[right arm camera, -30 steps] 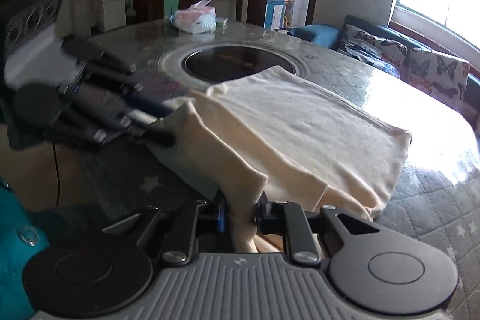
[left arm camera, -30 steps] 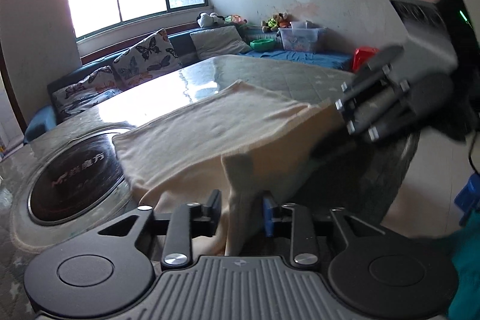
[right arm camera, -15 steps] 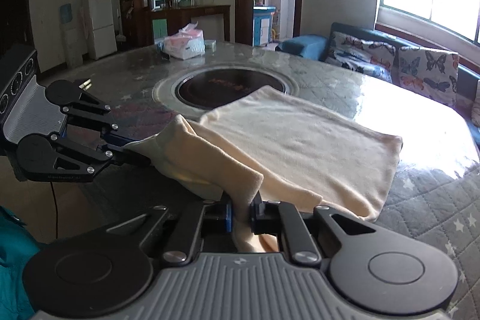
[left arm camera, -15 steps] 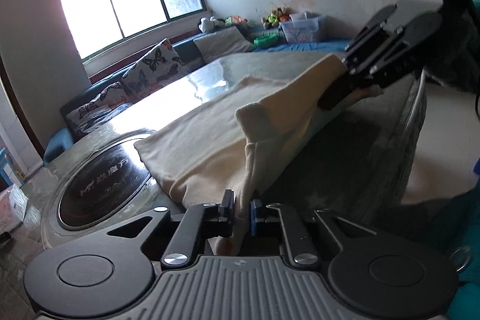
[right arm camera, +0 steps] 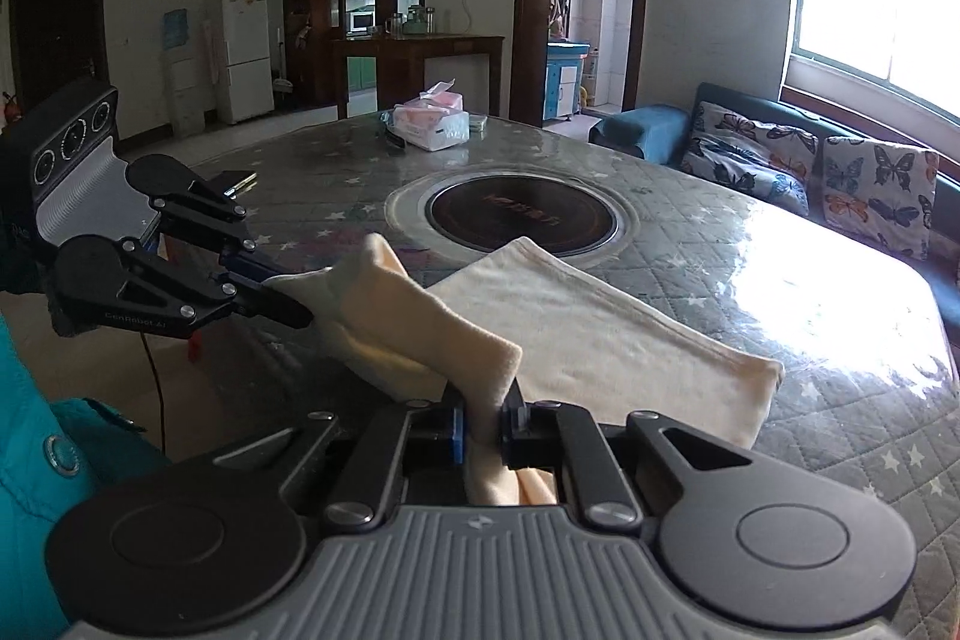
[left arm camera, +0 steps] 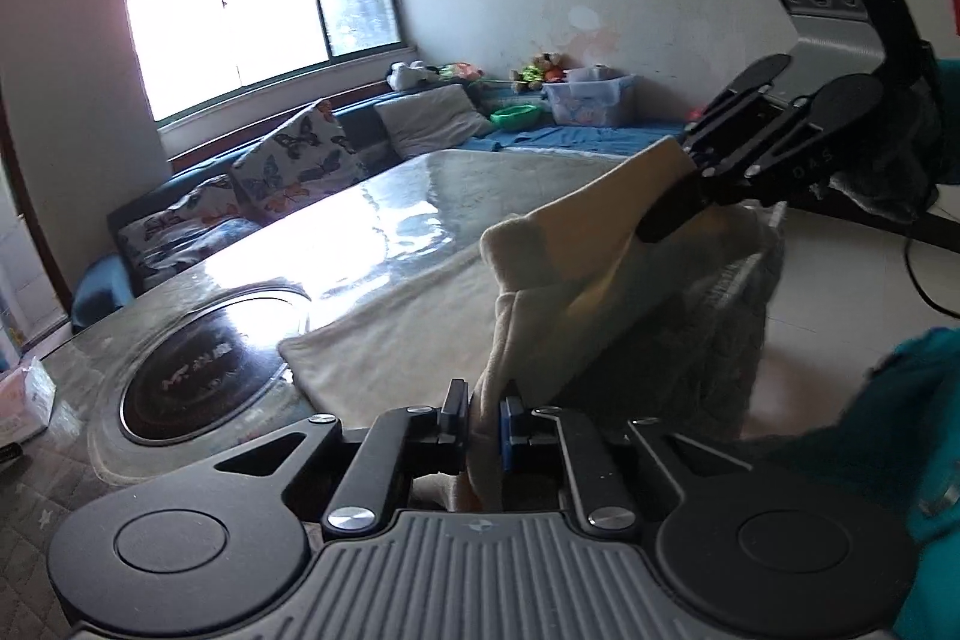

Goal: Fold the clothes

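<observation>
Left claw [left arm camera: 483, 415]: clamped tight on one near corner of the cream soft knit garment [right arm camera: 576, 334].
Right claw [right arm camera: 483, 427]: pinched closed on the other near corner.
Garment: near edge lifted between both claws, far part flat on the grey star-quilted table [right arm camera: 810, 274].
Table centre: round black inset hob [right arm camera: 521, 219], just beyond the garment.
</observation>
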Available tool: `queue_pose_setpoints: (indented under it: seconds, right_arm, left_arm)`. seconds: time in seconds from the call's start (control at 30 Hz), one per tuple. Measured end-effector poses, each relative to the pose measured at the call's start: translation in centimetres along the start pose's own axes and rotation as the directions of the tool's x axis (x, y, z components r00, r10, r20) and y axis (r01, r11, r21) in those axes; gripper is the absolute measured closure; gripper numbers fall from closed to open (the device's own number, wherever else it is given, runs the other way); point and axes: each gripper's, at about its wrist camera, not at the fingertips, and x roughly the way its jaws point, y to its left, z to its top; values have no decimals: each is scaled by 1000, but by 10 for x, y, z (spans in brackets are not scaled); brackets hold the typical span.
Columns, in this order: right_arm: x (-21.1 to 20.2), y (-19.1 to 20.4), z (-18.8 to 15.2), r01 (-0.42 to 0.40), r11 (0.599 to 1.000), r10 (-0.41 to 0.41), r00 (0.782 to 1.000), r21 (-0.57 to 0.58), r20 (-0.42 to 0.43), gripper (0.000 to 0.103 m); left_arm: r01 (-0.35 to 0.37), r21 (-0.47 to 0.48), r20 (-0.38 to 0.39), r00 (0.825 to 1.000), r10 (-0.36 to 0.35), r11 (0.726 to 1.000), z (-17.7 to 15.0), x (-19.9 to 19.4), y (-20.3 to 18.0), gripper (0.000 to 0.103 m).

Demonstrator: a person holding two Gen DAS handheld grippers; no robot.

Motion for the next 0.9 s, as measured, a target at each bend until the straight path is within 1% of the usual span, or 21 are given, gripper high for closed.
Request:
queue_pose_setpoints:
  seconds: [0.07, 0.3, 0.47, 0.53, 0.57, 0.67, 0.73, 0.8, 0.83, 0.87, 0.9]
  right_arm:
    - [6, -7, 6, 5, 1000, -5, 1000, 7, 0, 94]
    - [28, -35, 31, 23, 999, -23, 1000, 33, -5, 94]
    - [68, -73, 55, 46, 998, -45, 999, 51, -25, 94]
    - [91, -90, 61, 65, 996, -62, 997, 63, -44, 93]
    - [105, -98, 63, 81, 994, -76, 995, 74, -61, 91]
    - [138, -112, 56, 123, 987, -115, 990, 101, -80, 90]
    - [146, -116, 48, 150, 981, -140, 986, 126, -85, 90]
    - [153, -120, 40, 178, 972, -165, 982, 152, -91, 89]
    - [156, -121, 36, 192, 967, -178, 980, 165, -94, 87]
    - [159, -123, 32, 205, 962, -190, 977, 178, -97, 83]
    - [157, -125, 30, 217, 957, -203, 975, 192, -94, 83]
  left_arm:
    - [-15, -30, -1, 1000, 15, 999, 3, 10, 10, 92]
    - [-77, -67, 1, 997, 78, 995, 32, 63, 56, 92]
    - [-132, -106, -46, 991, 128, 986, 50, 122, 90, 92]
    - [-164, -126, -88, 984, 154, 978, 48, 147, 100, 91]
    - [-180, -140, -103, 981, 166, 974, 44, 158, 104, 91]
    - [-216, -201, -163, 969, 185, 956, 30, 188, 116, 91]
    - [-241, -225, -185, 962, 201, 944, 23, 197, 120, 90]
    - [-255, -233, -187, 959, 214, 939, 22, 198, 121, 88]
    - [-257, -239, -188, 958, 215, 936, 23, 196, 121, 87]
    - [-260, -245, -189, 958, 217, 934, 24, 195, 122, 85]
    - [-263, -250, -190, 957, 220, 932, 27, 193, 122, 82]
